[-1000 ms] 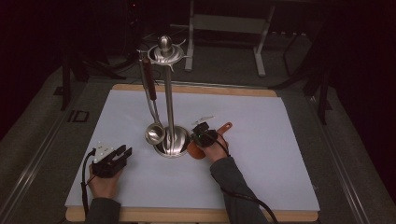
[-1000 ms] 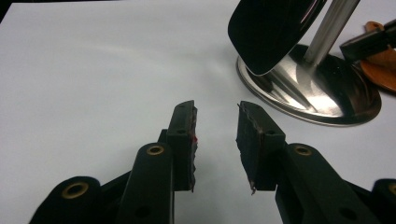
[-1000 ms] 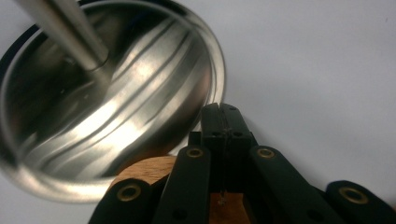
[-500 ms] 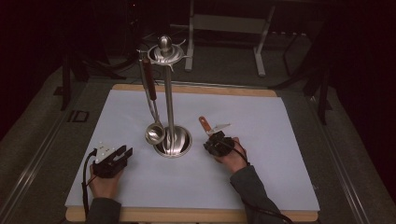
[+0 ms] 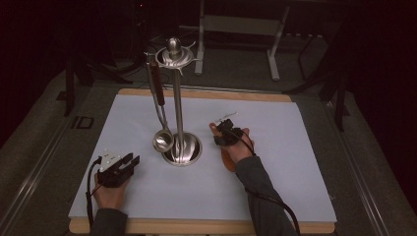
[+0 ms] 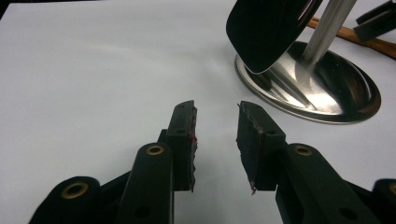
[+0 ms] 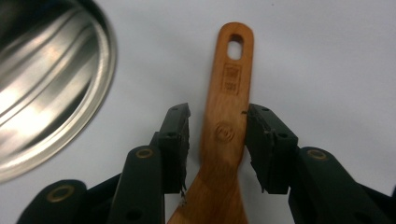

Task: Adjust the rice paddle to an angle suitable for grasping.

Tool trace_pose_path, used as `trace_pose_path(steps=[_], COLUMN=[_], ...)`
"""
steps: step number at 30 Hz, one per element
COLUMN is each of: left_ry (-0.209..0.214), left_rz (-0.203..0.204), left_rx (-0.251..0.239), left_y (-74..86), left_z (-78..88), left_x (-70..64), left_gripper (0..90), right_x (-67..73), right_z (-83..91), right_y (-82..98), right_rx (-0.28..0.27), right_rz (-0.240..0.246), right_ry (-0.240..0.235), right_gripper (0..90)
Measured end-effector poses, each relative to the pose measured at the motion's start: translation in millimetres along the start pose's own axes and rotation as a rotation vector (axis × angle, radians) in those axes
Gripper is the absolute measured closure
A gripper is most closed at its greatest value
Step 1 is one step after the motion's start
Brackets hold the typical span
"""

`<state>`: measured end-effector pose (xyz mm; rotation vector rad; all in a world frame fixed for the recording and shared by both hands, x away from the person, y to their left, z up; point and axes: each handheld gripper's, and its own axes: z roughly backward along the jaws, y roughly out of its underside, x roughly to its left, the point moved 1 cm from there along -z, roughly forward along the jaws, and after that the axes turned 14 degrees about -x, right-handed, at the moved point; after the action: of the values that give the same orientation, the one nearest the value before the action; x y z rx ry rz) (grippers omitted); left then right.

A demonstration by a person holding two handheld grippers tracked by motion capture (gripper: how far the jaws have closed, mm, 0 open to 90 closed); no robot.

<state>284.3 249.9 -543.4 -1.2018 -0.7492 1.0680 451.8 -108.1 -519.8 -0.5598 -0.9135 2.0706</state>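
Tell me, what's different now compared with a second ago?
The right gripper carried the flat brown wooden spatula away from the shiny metal utensil stand toward the right, laid it on the white mat, and its jaws have just been opening, the handle loose between them. The left gripper and the hanging steel ladle stayed put.

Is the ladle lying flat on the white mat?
No, the ladle hangs from the metal stand, with its bowl above the mat.

Unreadable stamped marks on the wooden spatula handle [image 7: 229,107]; "ID" on the floor [image 5: 81,122] left of the table.
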Motion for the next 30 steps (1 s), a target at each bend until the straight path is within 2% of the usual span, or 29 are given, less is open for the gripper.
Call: trace_pose_path(steps=[2,4,8,12,15,22,27,30], left_ry=[0.001,0.002,0.002,0.000,-0.002,-0.002,-0.001,0.000], left_rz=[0.000,0.003,0.002,-0.003,-0.005,-0.006,-0.006,-0.007], left_rx=[-0.001,-0.004,-0.007,-0.004,-0.002,0.004,0.004,0.004], left_y=[0.0,0.0,0.1,0.1,0.1,0.2,0.1,0.1], left_z=[0.1,0.5,0.6,0.6,0.4,-0.1,-0.1,-0.2], left_x=[0.0,0.3,0.2,-0.3,-0.6,-1.0,-1.1,-1.0], left_gripper=[67.4,67.4,67.4,67.4,67.4,67.4,67.3,67.4], right_x=[-0.5,-2.9,-4.1,-8.3,-11.4,-15.6,-21.0,-20.3], right_z=[-2.1,-4.7,1.8,16.6,30.9,57.6,60.0,58.5], right_y=[-2.2,-4.8,0.2,12.0,24.7,45.8,47.3,44.0], right_rx=[0.018,0.063,0.092,0.108,0.111,0.148,0.185,0.218], right_rz=[0.000,-0.011,-0.019,-0.029,-0.020,-0.020,-0.010,0.004], right_ry=[0.013,0.025,0.018,0.005,0.002,-0.035,-0.066,-0.069], right_gripper=[60.8,65.1,65.8,65.9,65.8,65.7,64.8,63.8])
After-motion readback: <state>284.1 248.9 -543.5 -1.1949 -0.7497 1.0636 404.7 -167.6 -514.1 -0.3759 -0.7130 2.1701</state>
